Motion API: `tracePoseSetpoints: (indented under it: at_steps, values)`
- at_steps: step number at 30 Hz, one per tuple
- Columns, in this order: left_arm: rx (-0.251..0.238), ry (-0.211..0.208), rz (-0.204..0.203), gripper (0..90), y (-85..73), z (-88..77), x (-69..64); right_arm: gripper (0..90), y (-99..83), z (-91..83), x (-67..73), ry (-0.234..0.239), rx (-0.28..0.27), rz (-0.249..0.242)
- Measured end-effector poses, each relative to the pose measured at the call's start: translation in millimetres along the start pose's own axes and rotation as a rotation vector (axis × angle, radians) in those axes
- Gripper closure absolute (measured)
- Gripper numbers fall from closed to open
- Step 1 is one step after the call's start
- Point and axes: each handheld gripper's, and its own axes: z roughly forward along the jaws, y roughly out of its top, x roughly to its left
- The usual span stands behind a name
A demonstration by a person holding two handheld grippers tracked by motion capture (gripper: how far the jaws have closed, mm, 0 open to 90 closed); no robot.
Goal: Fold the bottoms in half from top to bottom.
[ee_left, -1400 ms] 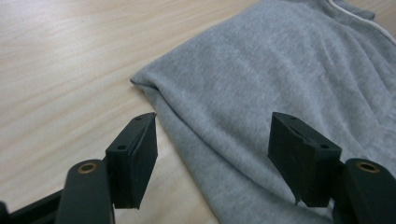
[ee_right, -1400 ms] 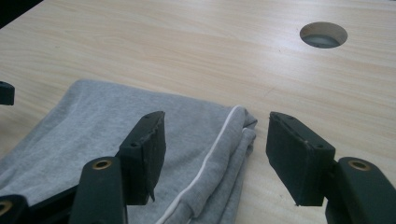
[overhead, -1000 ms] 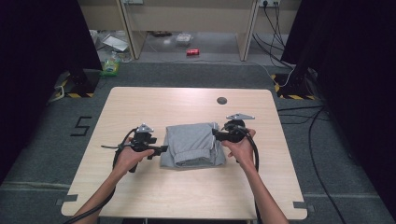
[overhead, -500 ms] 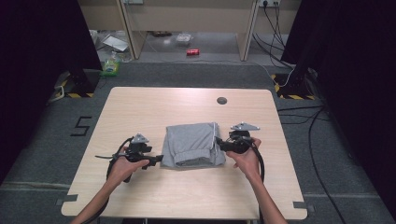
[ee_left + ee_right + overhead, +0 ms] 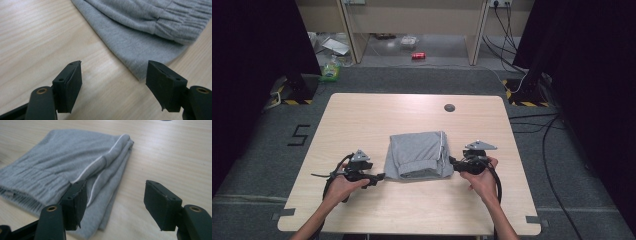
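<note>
From the high view, a folded grey garment [image 5: 418, 155], soft jersey with a ribbed, gathered band along its near edge, lies roughly in the middle of the pale wood-grain table [image 5: 362, 115], somewhat nearer the near edge than the far one. The left gripper [image 5: 379, 176] sits just beside the garment's near left corner, the right gripper [image 5: 452, 162] just beside its right edge; each is held in a hand with a black cable looping behind it. A small dark round disc [image 5: 449, 107] is set in the tabletop towards the far edge.

In the left gripper view, the two blocky black jaws stand wide apart with only bare tabletop between them. The garment's rounded corner [image 5: 140, 42] lies just ahead of the right-hand jaw, its fine knit and pleated band plain to see.

In the right gripper view, the jaws are likewise spread, gripping nothing. The left-hand jaw stands over the garment's layered edge [image 5: 75, 162], where a thin white stripe runs along the fold; the other jaw stands over bare wood.
</note>
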Motion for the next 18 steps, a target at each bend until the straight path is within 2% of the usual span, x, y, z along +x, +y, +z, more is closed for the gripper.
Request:
tracePoseSetpoints:
  at_steps: [10,18]
  values:
    - [-0.010,0.015,0.008,27.5,-17.5,-12.5,-4.3,33.9,-28.0,-15.1,1.7,0.002,0.030,-0.005]
    - [-0.015,0.051,0.047,27.1,-25.5,-20.0,-12.4,33.4,-46.1,-27.5,5.3,0.001,0.042,-0.012]
